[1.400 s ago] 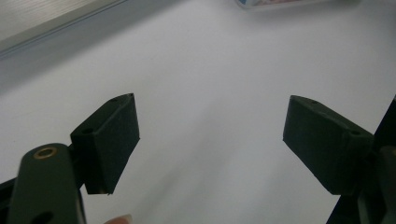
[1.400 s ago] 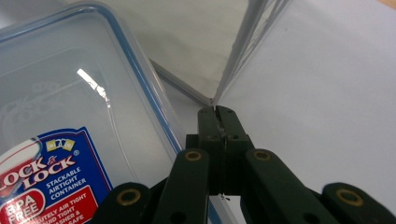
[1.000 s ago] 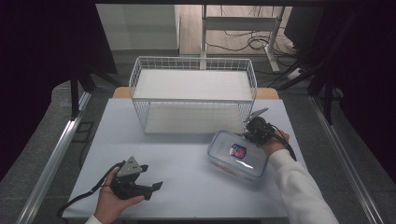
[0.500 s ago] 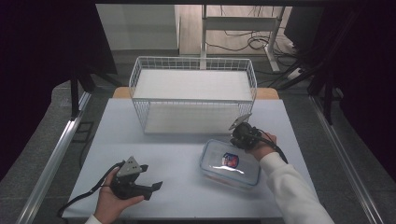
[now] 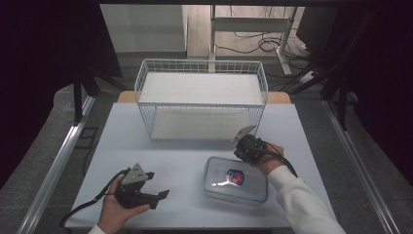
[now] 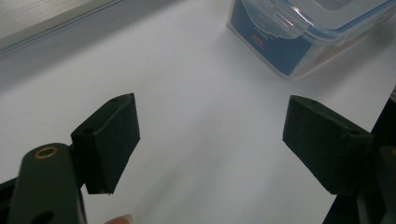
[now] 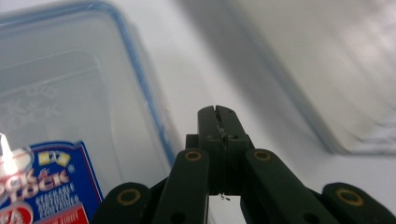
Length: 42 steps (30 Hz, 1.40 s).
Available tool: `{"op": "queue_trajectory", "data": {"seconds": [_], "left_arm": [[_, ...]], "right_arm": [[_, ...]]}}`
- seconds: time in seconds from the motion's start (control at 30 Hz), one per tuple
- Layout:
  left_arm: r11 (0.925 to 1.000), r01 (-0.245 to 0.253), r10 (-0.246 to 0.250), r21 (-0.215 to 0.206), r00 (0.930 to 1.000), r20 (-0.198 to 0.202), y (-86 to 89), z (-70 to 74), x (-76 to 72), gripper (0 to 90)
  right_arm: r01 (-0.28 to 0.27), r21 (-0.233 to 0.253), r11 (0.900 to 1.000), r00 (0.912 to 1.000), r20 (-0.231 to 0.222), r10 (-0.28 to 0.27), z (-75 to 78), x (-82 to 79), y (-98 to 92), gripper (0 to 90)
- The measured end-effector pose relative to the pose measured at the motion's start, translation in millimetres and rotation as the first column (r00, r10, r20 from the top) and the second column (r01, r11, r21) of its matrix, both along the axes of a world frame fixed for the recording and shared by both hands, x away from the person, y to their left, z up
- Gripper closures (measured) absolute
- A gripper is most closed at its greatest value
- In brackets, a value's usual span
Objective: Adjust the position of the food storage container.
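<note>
From above, a clear plastic food container [image 5: 235, 179] with a blue-rimmed lid is lying on the white desk [image 5: 195, 151], in front of a white wire basket [image 5: 202, 100]. The right gripper [image 5: 246, 146] is hovering just beside the container's far right corner. The right gripper view is showing what the high view cannot: its fingers [image 7: 215, 122] are pressed together with nothing between them, beside the lid's blue edge, and the lid label is reading "LOCK & LOCK". The left gripper [image 5: 157, 195] is resting on the desk well apart from the container; its own view is showing its fingers [image 6: 108, 140] spread wide and empty, facing a side latch of the container [image 6: 299, 32].
</note>
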<state>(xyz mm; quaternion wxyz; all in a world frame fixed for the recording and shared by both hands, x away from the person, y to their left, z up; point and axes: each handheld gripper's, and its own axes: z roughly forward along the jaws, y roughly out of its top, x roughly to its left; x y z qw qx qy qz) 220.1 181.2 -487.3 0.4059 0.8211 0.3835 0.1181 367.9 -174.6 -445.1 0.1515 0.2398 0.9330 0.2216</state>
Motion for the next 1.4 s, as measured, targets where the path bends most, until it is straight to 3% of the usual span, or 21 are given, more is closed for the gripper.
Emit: {"op": "queue_trajectory", "data": {"seconds": [0.07,0.13,0.17,0.23,0.27,0.3,0.33,0.4,0.5,0.53,0.67,0.8,0.97,1.17,1.33,1.4], "left_arm": [[1.0000,0.000,0.000,0.000,1.0000,0.002,0.4,0.2,-0.2,18.2],[1.0000,0.003,-0.003,0.003,1.0000,0.005,0.9,0.4,-0.5,18.2],[1.0000,0.008,-0.008,0.004,1.0000,0.006,0.9,0.3,-0.6,18.2],[0.9999,0.010,-0.010,0.004,0.9999,0.006,0.9,0.3,-0.6,18.2],[0.9999,0.012,-0.012,0.003,0.9999,0.006,1.0,0.6,-0.8,18.2],[0.9999,0.012,-0.012,0.003,0.9999,0.006,1.0,0.6,-0.8,18.2],[0.9999,0.011,-0.011,0.001,0.9999,0.007,1.4,1.1,-1.1,18.2],[1.0000,0.008,-0.008,-0.001,0.9999,0.006,1.7,1.5,-1.0,18.2],[1.0000,0.006,-0.006,-0.003,1.0000,0.004,1.3,1.0,-0.4,18.1],[1.0000,0.007,-0.007,0.002,1.0000,-0.001,0.7,0.3,0.1,18.1],[1.0000,0.002,-0.002,0.006,1.0000,-0.006,-0.5,-1.2,0.9,18.0],[1.0000,-0.003,0.003,0.008,1.0000,-0.007,-0.8,-1.5,0.4,18.0],[0.9999,-0.003,0.004,0.013,1.0000,-0.006,-0.7,-1.7,0.3,17.8],[0.9998,-0.012,0.012,0.016,0.9999,0.000,2.0,-0.5,1.7,17.4],[0.9997,-0.021,0.021,0.011,0.9998,0.003,4.3,1.1,1.0,17.3],[0.9997,-0.022,0.022,0.009,0.9998,0.002,4.6,1.3,1.0,17.1]], "right_arm": [[0.048,0.058,0.997,0.9986,0.020,-0.049,10.5,-5.6,-14.9,89.0],[0.070,0.071,0.995,0.9968,0.032,-0.073,15.2,-9.9,-23.6,89.0],[0.125,0.097,0.987,0.9902,0.050,-0.130,23.2,-21.9,-44.1,89.0],[0.148,0.104,0.984,0.9866,0.053,-0.154,24.9,-26.3,-51.2,89.0],[0.220,0.121,0.968,0.9717,0.062,-0.228,27.0,-39.9,-72.4,88.9],[0.220,0.121,0.968,0.9717,0.062,-0.228,27.0,-39.9,-72.4,88.9],[0.284,0.136,0.949,0.9557,0.039,-0.292,24.7,-51.0,-91.0,88.9],[0.319,0.138,0.938,0.9463,0.007,-0.323,18.5,-60.3,-104.2,88.9],[0.342,0.128,0.931,0.9394,-0.030,-0.342,7.9,-70.6,-113.5,88.9],[0.348,0.123,0.929,0.9372,-0.072,-0.341,-6.1,-79.6,-117.1,88.9],[0.328,0.111,0.938,0.9411,-0.125,-0.314,-24.5,-86.1,-112.6,88.9],[0.311,0.098,0.945,0.9444,-0.145,-0.295,-29.2,-85.5,-104.3,88.8],[0.308,0.058,0.950,0.9453,-0.130,-0.299,-29.2,-83.6,-96.7,88.9],[0.311,0.054,0.949,0.9439,-0.134,-0.302,-27.9,-81.8,-90.6,88.9],[0.263,0.056,0.963,0.9581,-0.132,-0.254,-27.2,-74.5,-67.6,88.9],[0.257,0.058,0.965,0.9596,-0.134,-0.247,-27.4,-72.7,-62.8,88.9]]}}
